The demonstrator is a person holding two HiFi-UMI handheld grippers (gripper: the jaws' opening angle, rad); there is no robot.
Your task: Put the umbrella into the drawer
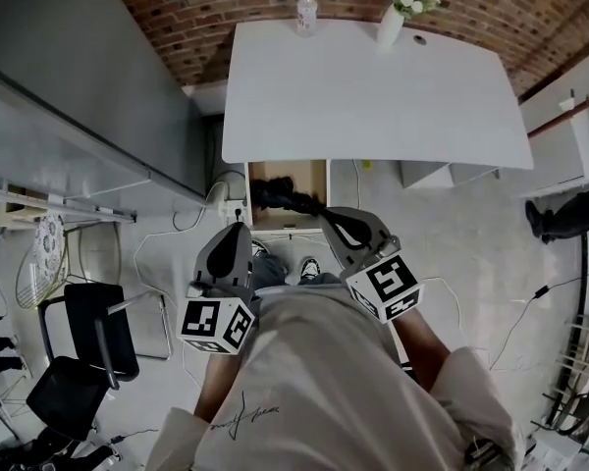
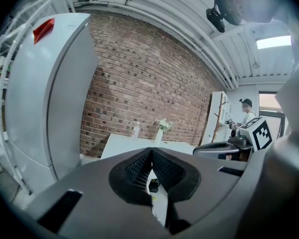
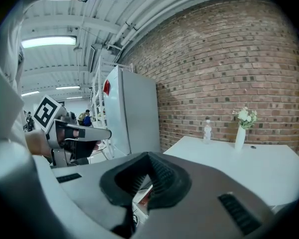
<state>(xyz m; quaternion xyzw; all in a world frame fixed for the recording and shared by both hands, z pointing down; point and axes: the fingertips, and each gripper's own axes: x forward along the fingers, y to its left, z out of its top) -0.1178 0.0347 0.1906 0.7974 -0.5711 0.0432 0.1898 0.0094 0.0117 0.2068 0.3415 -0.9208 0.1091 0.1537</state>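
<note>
In the head view an open wooden drawer (image 1: 317,177) shows under the near edge of the white table (image 1: 373,96). A dark folded umbrella (image 1: 280,196) lies inside it. My left gripper (image 1: 238,230) hangs just in front of the drawer, shut and empty. My right gripper (image 1: 327,214) is also shut, its tip beside the umbrella's near end, with nothing between its jaws. In the left gripper view the left gripper (image 2: 151,151) has its pads meeting at the tip. The right gripper view shows the right gripper (image 3: 149,156) closed the same way.
A water bottle (image 1: 307,10) and a white vase of flowers (image 1: 398,10) stand at the table's far edge. A grey fridge (image 2: 45,93) is to the left. Black chairs (image 1: 88,334) and floor cables (image 1: 167,234) lie at the lower left. A person (image 2: 246,112) stands far off.
</note>
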